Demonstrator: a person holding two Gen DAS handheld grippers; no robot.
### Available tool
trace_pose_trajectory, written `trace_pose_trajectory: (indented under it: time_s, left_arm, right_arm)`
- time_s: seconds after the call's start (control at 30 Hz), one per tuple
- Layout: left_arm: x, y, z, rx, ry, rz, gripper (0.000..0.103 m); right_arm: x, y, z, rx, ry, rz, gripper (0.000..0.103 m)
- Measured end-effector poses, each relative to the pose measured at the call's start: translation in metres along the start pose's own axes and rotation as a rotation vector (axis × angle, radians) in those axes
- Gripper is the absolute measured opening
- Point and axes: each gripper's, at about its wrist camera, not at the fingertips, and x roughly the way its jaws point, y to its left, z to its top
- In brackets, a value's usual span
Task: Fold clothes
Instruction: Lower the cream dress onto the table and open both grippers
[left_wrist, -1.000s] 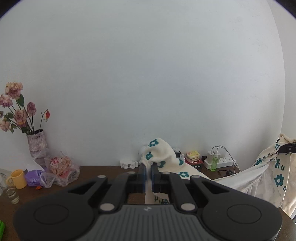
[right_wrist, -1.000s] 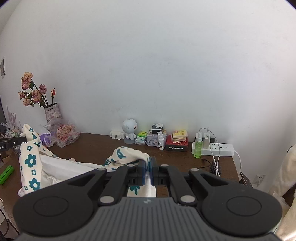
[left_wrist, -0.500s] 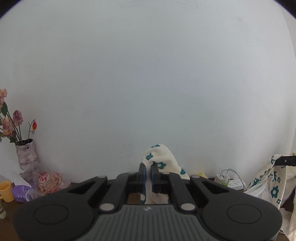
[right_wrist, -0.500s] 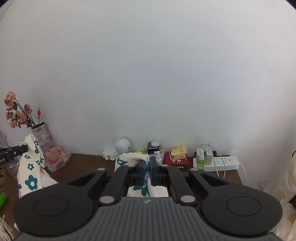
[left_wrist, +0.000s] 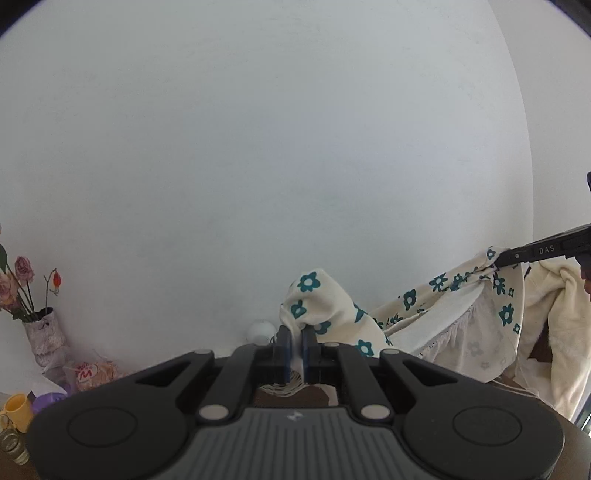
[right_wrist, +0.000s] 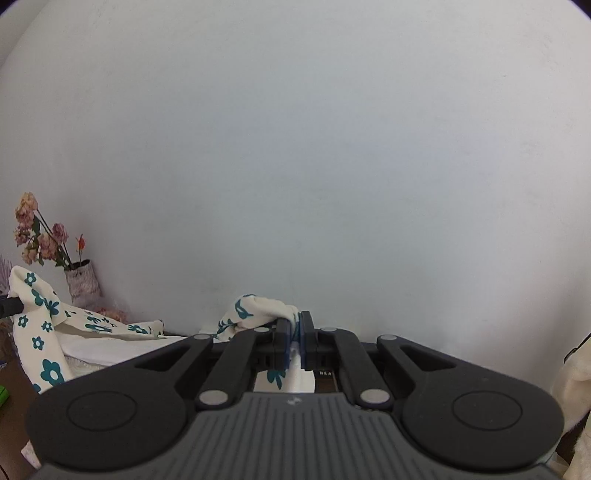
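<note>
A cream garment with teal flowers (left_wrist: 436, 310) hangs in the air between my two grippers, lifted in front of the white wall. My left gripper (left_wrist: 294, 345) is shut on one corner of it. My right gripper (right_wrist: 294, 338) is shut on the other corner (right_wrist: 258, 314). In the left wrist view the right gripper's fingertips (left_wrist: 517, 254) pinch the cloth at the far right. In the right wrist view the cloth (right_wrist: 44, 332) stretches away to the left gripper at the left edge.
A vase of dried pink flowers (left_wrist: 40, 332) stands at the left by the wall, also in the right wrist view (right_wrist: 79, 284). A snack bag (left_wrist: 90, 373) and a yellow cup (left_wrist: 16, 410) sit below it. A cream fleece (left_wrist: 565, 332) hangs at the right.
Both grippers have risen with the garment, lifting it off the table; the table and its clutter have dropped out of view and the cloth now hangs stretched between them.
</note>
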Motion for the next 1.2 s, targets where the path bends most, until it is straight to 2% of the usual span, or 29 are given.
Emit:
trace_pose_trajectory:
  time_s: [0.1, 0.13, 0.23, 0.3, 0.4, 0.47, 0.53, 0.57, 0.6, 0.7, 0.8, 0.9, 1.07, 1.2]
  left_arm:
    - [-0.004, -0.029, -0.063, 0.001, 0.124, -0.116, 0.005]
    - [0.001, -0.044, -0.090, -0.010, 0.196, -0.168, 0.005]
    - [0.019, -0.087, -0.163, -0.047, 0.429, -0.340, 0.005]
    - [0.027, -0.110, -0.195, -0.048, 0.511, -0.385, 0.005]
    - [0.044, -0.093, -0.215, -0.076, 0.551, -0.398, 0.007]
    - [0.048, -0.085, -0.217, -0.082, 0.564, -0.401, 0.011]
    - [0.039, -0.083, -0.216, -0.097, 0.570, -0.408, 0.022]
    - [0.039, -0.080, -0.213, -0.110, 0.564, -0.409, 0.036]
    - [0.038, -0.076, -0.209, -0.124, 0.556, -0.411, 0.046]
    - [0.024, -0.057, -0.197, -0.167, 0.515, -0.401, 0.062]
    - [0.028, -0.039, -0.189, -0.176, 0.479, -0.306, 0.066]
    - [0.054, -0.028, -0.180, -0.182, 0.478, -0.184, 0.066]
    - [0.122, -0.012, -0.166, -0.230, 0.497, -0.064, 0.066]
    - [0.186, 0.007, -0.161, -0.284, 0.532, 0.014, 0.066]
  right_arm:
    - [0.001, -0.009, -0.048, -0.062, 0.128, 0.011, 0.004]
    - [0.008, -0.013, -0.065, -0.083, 0.186, 0.002, 0.004]
    - [0.041, -0.018, -0.141, -0.131, 0.432, -0.057, 0.004]
    - [0.061, -0.018, -0.192, -0.161, 0.579, -0.094, 0.004]
    - [0.065, -0.017, -0.238, -0.149, 0.655, -0.096, 0.004]
    - [0.066, -0.020, -0.242, -0.121, 0.656, -0.080, 0.006]
    - [0.066, -0.023, -0.245, -0.092, 0.654, -0.062, 0.015]
    - [0.065, -0.027, -0.245, -0.078, 0.648, -0.055, 0.031]
    - [0.063, -0.031, -0.243, -0.065, 0.641, -0.048, 0.047]
    - [0.046, -0.042, -0.236, -0.023, 0.573, -0.012, 0.054]
    - [0.031, -0.042, -0.225, -0.009, 0.496, 0.027, 0.067]
    - [0.034, -0.032, -0.212, -0.037, 0.447, 0.043, 0.068]
    - [0.082, -0.005, -0.175, -0.046, 0.403, 0.101, 0.067]
    - [0.149, 0.022, -0.127, -0.062, 0.378, 0.142, 0.067]
